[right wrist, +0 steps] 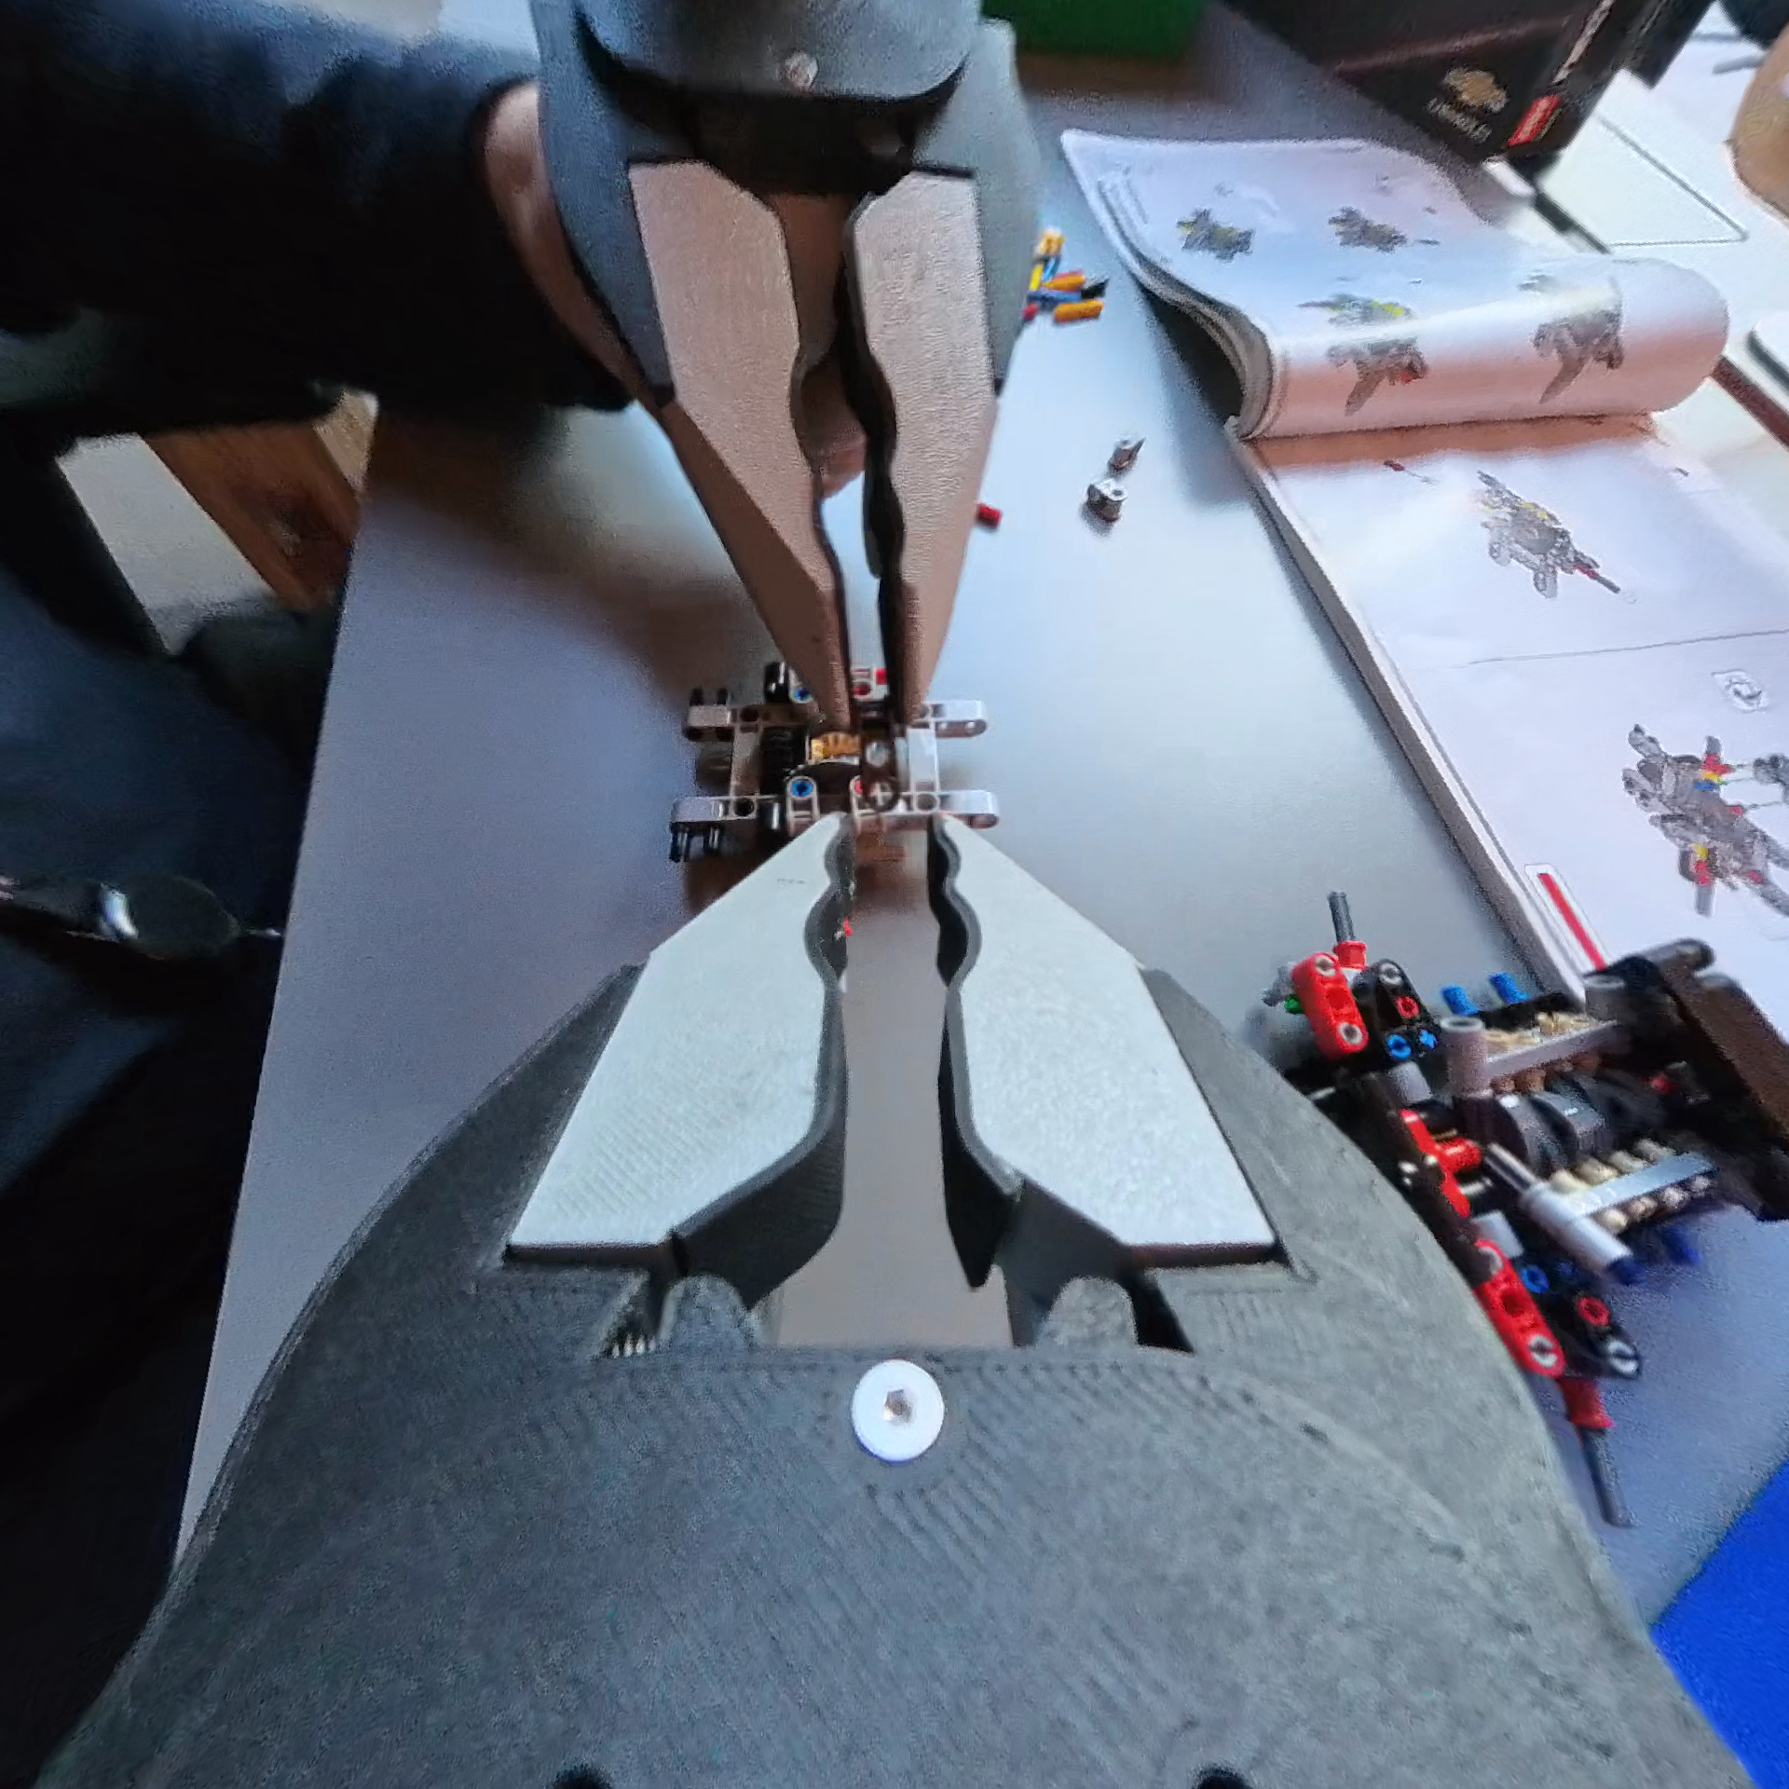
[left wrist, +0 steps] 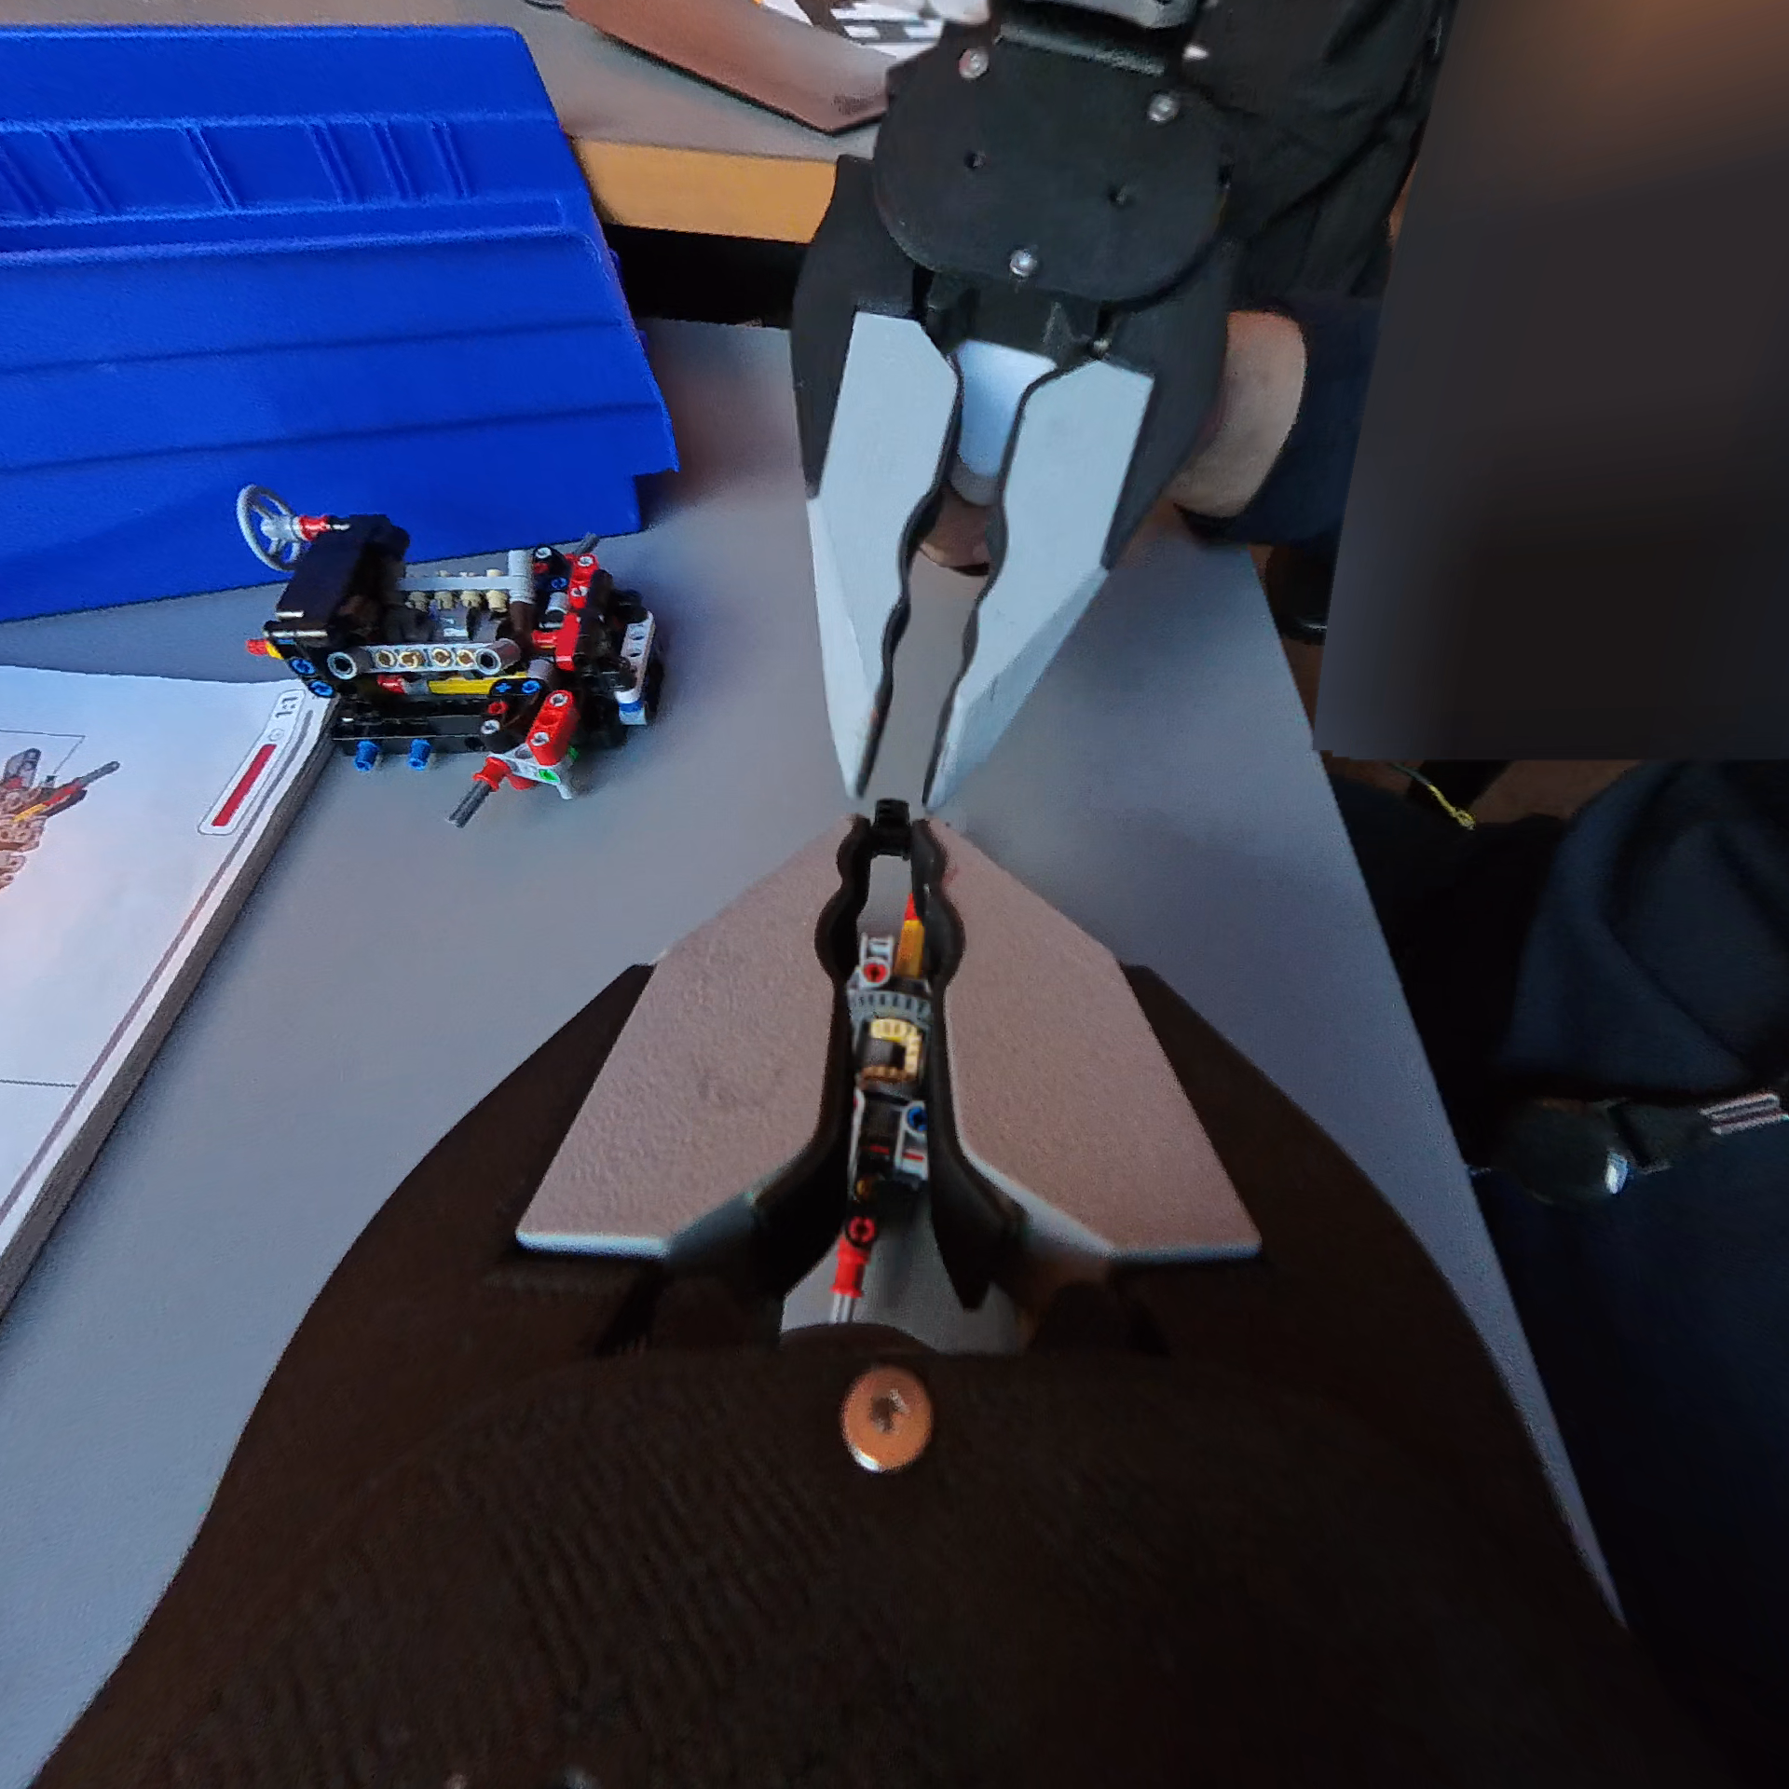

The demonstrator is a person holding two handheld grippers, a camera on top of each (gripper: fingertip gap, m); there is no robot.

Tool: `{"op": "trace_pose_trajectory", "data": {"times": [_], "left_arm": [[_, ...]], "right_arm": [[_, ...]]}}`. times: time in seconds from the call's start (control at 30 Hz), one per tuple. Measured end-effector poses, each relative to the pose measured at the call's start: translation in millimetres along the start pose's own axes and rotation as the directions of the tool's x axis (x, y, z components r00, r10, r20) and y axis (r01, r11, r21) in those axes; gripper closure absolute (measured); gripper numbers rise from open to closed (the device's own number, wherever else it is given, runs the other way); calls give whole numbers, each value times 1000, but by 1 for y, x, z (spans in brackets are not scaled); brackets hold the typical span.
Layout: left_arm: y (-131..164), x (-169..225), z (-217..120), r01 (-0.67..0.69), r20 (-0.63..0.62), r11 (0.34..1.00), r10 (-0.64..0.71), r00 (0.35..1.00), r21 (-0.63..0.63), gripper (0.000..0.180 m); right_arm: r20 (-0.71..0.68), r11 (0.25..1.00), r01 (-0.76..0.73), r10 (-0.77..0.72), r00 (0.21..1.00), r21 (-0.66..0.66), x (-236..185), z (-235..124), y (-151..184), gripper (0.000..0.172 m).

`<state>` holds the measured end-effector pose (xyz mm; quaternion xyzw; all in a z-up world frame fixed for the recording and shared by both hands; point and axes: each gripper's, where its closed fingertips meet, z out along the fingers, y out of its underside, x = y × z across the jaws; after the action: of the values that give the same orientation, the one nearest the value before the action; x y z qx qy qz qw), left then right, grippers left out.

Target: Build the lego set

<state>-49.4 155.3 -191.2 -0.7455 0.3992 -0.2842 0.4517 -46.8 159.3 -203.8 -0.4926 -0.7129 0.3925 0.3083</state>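
Small brick assembly [right wrist: 833, 765] pinched from above by left gripper [right wrist: 871, 712], right gripper [right wrist: 886, 833] jaws parted just beside

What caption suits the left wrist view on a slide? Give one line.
Left gripper pinching a small black piece over a grey table, right gripper open opposite.
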Motion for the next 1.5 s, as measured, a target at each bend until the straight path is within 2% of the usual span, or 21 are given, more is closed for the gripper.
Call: {"op": "trace_pose_trajectory", "data": {"times": [0.13,0.23,0.33,0.53,0.8,0.9,1.03,1.13,1.3,1.5], "left_arm": [[3,-1,1,-22,-5,1000,22,1000,5,175],[2,0,3,-37,-6,999,38,999,33,175],[-2,-3,1,-22,-21,998,23,1000,59,175],[-5,-7,-3,-3,-23,996,5,1000,90,175],[-9,-2,-8,40,-90,995,-32,995,88,175],[-3,-8,-16,8,-56,1000,-6,998,28,166],[25,-8,-24,-25,-61,987,16,998,-157,153],[43,-2,-25,-43,-84,964,22,996,-261,152],[30,9,-11,0,-112,977,-24,993,-212,162],[29,11,6,-63,-80,968,45,996,-244,167]], "right_arm": [[47,991,-76,71,996,111,5,-5,-4,155],[31,996,-32,29,999,81,4,2,-2,157],[21,997,7,-8,1000,83,2,7,-6,167],[91,984,-106,94,991,143,5,6,-13,168],[116,979,-117,98,988,169,1,2,-18,168],[91,984,-129,118,989,125,6,3,-8,168],[76,989,-131,126,989,73,4,2,0,167],[67,992,-126,125,990,11,-1,5,10,168],[76,993,-91,97,992,-78,-13,11,18,168],[21,984,-6,10,1000,-178,-14,14,24,168]]}}
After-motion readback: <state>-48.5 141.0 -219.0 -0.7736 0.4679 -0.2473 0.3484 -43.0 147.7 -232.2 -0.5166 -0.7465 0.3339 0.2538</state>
